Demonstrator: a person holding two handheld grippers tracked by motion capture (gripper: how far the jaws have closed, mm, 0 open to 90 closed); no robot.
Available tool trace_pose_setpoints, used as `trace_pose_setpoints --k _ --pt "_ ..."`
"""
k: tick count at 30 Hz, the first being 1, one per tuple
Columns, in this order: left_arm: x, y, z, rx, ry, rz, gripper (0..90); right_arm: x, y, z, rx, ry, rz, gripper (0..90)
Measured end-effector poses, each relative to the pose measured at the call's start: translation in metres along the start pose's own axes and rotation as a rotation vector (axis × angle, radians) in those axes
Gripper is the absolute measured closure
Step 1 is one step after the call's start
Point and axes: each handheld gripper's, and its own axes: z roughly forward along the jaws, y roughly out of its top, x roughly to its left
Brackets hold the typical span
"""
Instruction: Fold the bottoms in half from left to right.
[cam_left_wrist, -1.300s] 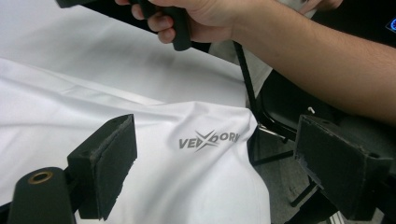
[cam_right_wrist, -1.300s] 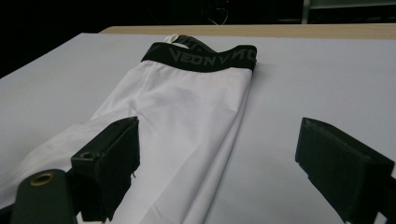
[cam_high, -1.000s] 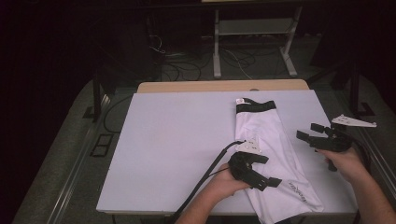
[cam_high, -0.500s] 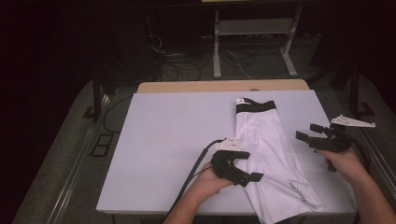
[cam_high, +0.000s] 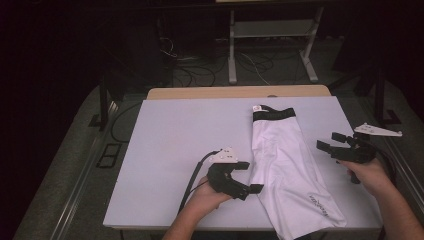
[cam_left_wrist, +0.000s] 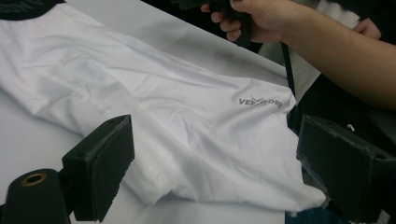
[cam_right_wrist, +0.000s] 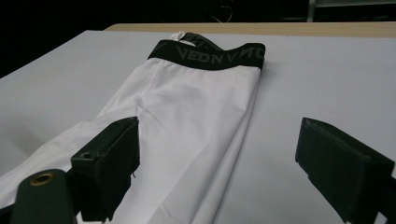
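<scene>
moved: my left gripper (cam_high: 248, 176) has slid left off the white leggings (cam_high: 287, 165) | jaws: both wide, gripping nothing; right gripper (cam_high: 332, 143) hovers beside them | leggings: flat on counter (cam_high: 165, 150), right half

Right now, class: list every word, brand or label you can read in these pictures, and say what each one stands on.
"VEON V TC", partly folded: black waistband of the white shorts.
"VE...OOR", middle unclear: grey logo near the shorts' hem.
Small white tag at the waistband: too small to read.
</scene>
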Motion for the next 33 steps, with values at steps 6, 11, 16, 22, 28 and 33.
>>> trace_pose_setpoints --k 6,11,16,22,28,33 --pt "0.007 -0.011 -0.023 -0.014 0.043 -0.019 10.1 0.001 0.000 0.000 0.000 0.000 0.002 13.2" --pt "0.015 -0.021 -0.043 -0.036 0.091 -0.048 9.9 0.002 0.000 0.001 0.000 0.003 -0.003 13.2" --pt "0.019 -0.027 -0.055 -0.046 0.121 -0.065 9.9 0.003 0.000 0.001 -0.001 0.005 -0.003 13.2" --pt "0.021 -0.032 -0.062 -0.053 0.141 -0.071 9.5 0.004 0.000 0.003 0.002 0.007 -0.009 13.2" --pt "0.022 -0.039 -0.076 -0.043 0.172 -0.078 9.2 0.004 0.000 0.002 0.000 0.011 -0.008 13.1" --pt "0.024 -0.044 -0.085 -0.059 0.189 -0.092 9.0 0.005 -0.001 0.003 0.002 0.013 -0.010 13.1"
